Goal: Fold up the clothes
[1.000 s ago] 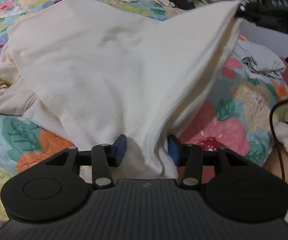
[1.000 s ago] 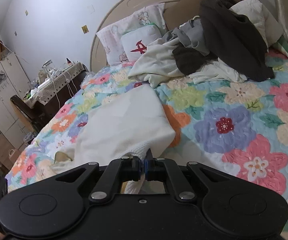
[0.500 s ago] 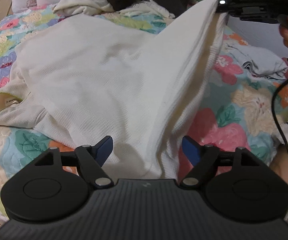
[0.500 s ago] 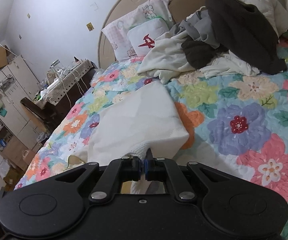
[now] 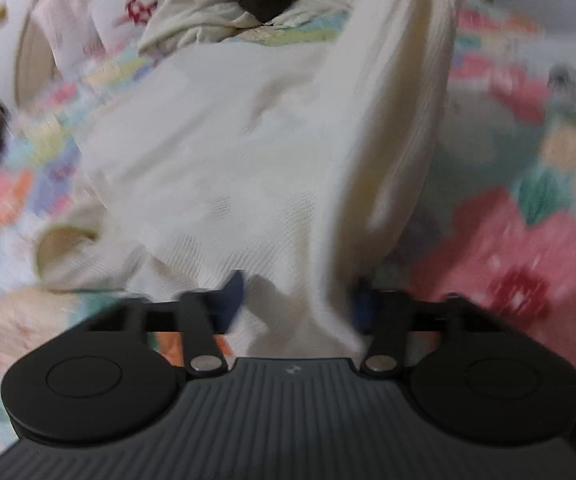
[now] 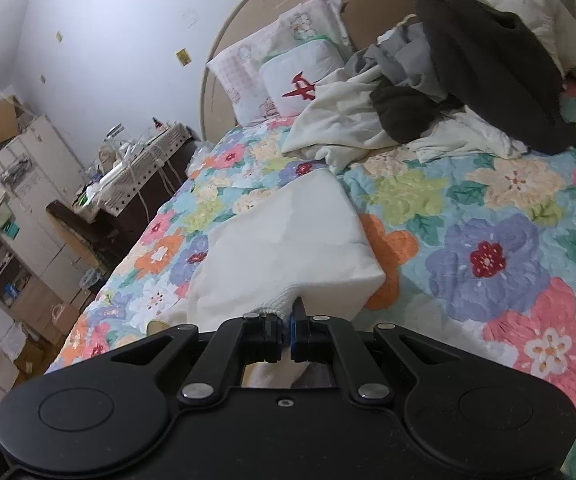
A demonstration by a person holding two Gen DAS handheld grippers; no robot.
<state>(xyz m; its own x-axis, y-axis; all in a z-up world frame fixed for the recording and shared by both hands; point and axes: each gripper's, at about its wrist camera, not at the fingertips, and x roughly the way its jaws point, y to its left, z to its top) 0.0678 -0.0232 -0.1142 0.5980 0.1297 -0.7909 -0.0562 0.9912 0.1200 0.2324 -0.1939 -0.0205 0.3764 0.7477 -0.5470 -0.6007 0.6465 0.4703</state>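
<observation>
On the floral bed [image 6: 488,208]: white garment [image 6: 288,240], corner pinched by right gripper [image 6: 286,330]; left gripper [image 5: 300,300], wider half a second ago, closing around its hem, still spread.

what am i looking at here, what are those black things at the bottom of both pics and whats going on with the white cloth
There is no robot here. A person holds a hand-held two-finger gripper in each hand, and each gripper carries a wide-angle camera looking forward along its fingers. The black shapes at the bottom of each picture are the gripper bodies.

The blurred picture is from the left gripper. Its blue-padded jaws have just been closing, with a fold of the white garment between them, though they are not clearly pressing on it yet.

The sharp picture is from the right gripper, shut on a corner of the same white garment, lifting it off the floral bedspread.

Further back on the bed lie a pile of unfolded clothes and pillows against the headboard.
</observation>
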